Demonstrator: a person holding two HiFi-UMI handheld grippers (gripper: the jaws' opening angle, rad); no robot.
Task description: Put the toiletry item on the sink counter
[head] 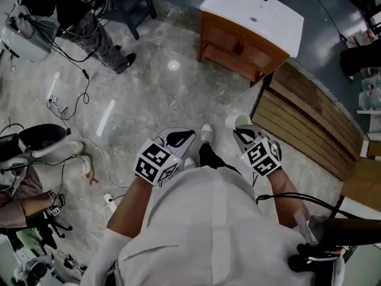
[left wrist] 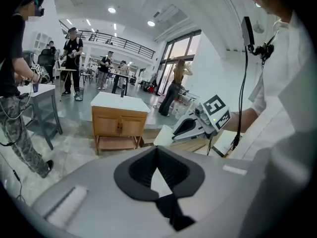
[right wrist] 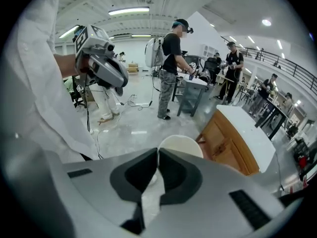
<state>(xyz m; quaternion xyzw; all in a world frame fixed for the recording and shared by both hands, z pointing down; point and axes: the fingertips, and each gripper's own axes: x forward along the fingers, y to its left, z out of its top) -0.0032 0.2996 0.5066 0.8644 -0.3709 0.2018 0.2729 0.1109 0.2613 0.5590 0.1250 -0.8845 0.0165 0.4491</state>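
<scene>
- Right gripper (right wrist: 157, 153): the fingers are closed on the white cup (right wrist: 181, 144). The cup wall, at the rim, is clamped between the two fingertips. The cup mouth faces partly toward the gripper camera.
- Left gripper (left wrist: 157, 150): the fingertips meet at the front. Nothing is between them, and only a narrow gap shows behind the point of contact. This gripper touches no object.
- Position of the grippers: in the head view both are held in front of the person's torso, side by side and apart from each other. The left gripper does not contact the cup.
- Position of the cup: it is held in the air above the floor (head: 149, 94). It touches only the right gripper's fingers.
- Sink counter (head: 253, 8): a white top on a wooden cabinet (head: 238, 45), located ahead of the person. The cup is well apart from it.
- Slatted wooden platform (head: 303, 124): it lies on the floor beside the cabinet, on the person's right and near the right gripper.
</scene>
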